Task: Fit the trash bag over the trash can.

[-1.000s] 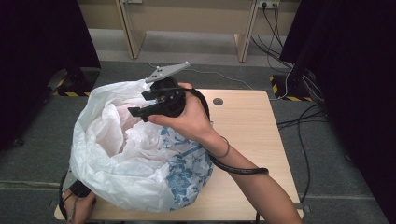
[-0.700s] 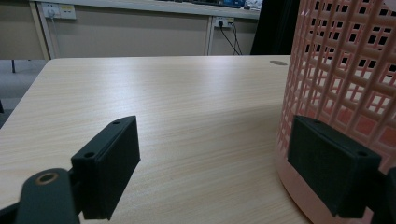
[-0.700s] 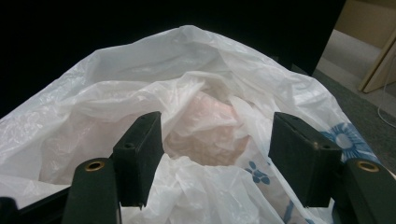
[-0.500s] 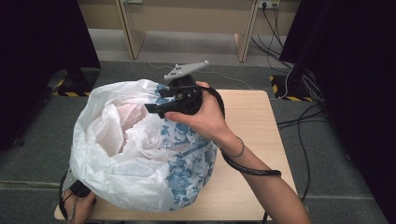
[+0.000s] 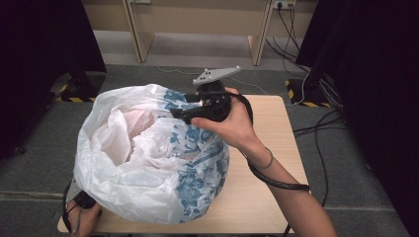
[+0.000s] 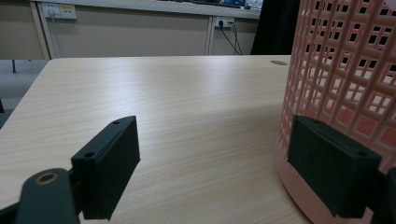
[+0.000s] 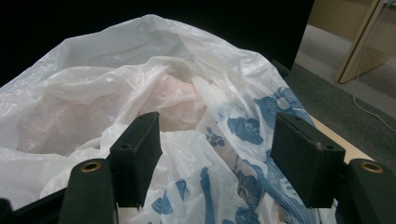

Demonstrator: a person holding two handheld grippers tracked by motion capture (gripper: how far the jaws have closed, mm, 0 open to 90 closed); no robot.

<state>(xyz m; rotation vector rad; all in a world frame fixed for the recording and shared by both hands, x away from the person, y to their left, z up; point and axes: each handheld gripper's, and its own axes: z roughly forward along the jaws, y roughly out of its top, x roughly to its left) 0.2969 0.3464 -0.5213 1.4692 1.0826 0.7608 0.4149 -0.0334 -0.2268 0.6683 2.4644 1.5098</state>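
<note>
White plastic bag (image 5: pixel 148 168) with blue print, draped over and into a pink lattice basket (image 6: pixel 345 70); the pair takes up the left and near half of the worktop (image 5: pixel 262 197). Bag mouth is loose and crumpled, pink showing through the film in the high view. Basket stands upright, so its long axis runs vertical; the bag rim forms a ring around its top.

Right gripper (image 5: pixel 184 114): held above the far right part of the bag rim, jaws pointing left across the bag mouth. Jaws stand wide, nothing pressed between them. In the right gripper view (image 7: pixel 219 154) bunched film lies just beyond and below both pads, not pinched. The film's printed side runs under the right-hand pad, the plain white folds under the left-hand one.

Left gripper (image 6: pixel 219 168): low, at the near left corner of the worktop beside the basket foot. Jaws wide apart; 1 pad lies in front of the lattice wall near the base, contact not clear, the other stands over bare wood. Nothing gripped. The left hand (image 5: pixel 81 217) shows at the near edge, partly under the bag's bulge.

Judgement: the step in hand looks like fitting the bag to the basket rim. The relation that matters: the loose rim lies directly ahead of and beneath the right jaws, so the right hand is nearer; a short drop should put film between the pads. Risk: pinching several layers at once.
</note>
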